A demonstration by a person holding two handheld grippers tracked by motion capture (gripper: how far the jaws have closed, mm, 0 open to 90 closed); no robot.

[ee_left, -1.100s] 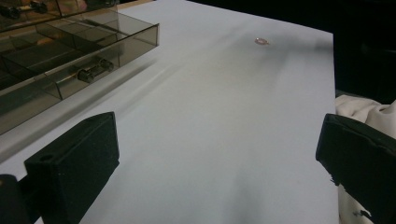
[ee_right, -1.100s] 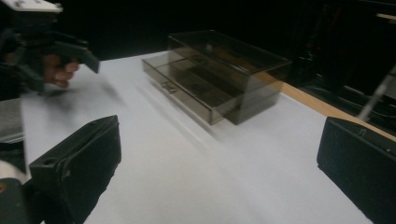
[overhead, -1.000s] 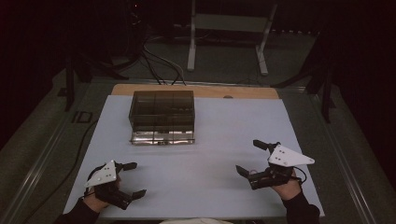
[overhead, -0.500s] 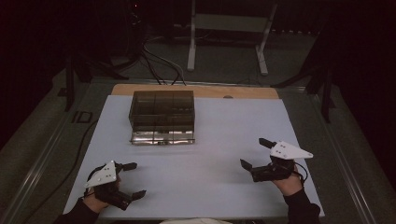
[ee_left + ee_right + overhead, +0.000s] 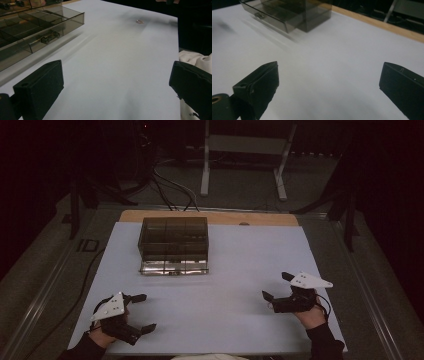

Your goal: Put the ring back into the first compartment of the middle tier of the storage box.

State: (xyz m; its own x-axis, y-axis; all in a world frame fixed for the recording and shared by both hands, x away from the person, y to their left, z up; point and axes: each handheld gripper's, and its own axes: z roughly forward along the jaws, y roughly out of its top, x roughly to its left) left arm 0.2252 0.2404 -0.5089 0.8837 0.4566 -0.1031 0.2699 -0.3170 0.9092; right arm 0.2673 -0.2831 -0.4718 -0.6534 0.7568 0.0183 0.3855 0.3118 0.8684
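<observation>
**Two grippers spread, drawer box well ahead**

Two hand-held tools rest at the near edge of the white table [image 5: 250, 270] in the high view. The left gripper [image 5: 144, 312] sits at the near left corner, jaws wide apart and holding nothing. The right gripper [image 5: 277, 287] is at the near right, jaws likewise spread and empty. A smoky transparent drawer box [image 5: 173, 244] stands well apart from both, toward the far left of the white surface, its bottom drawer pulled slightly forward.

Along the left gripper view, the two black jaws stand far apart over bare table, and the drawer box [image 5: 37, 27] lies ahead at upper left, small metal parts inside its compartments.

Along the right gripper view, the jaws are again spread, with the drawer box [image 5: 292, 12] at the top, its drawer jutting out.
</observation>
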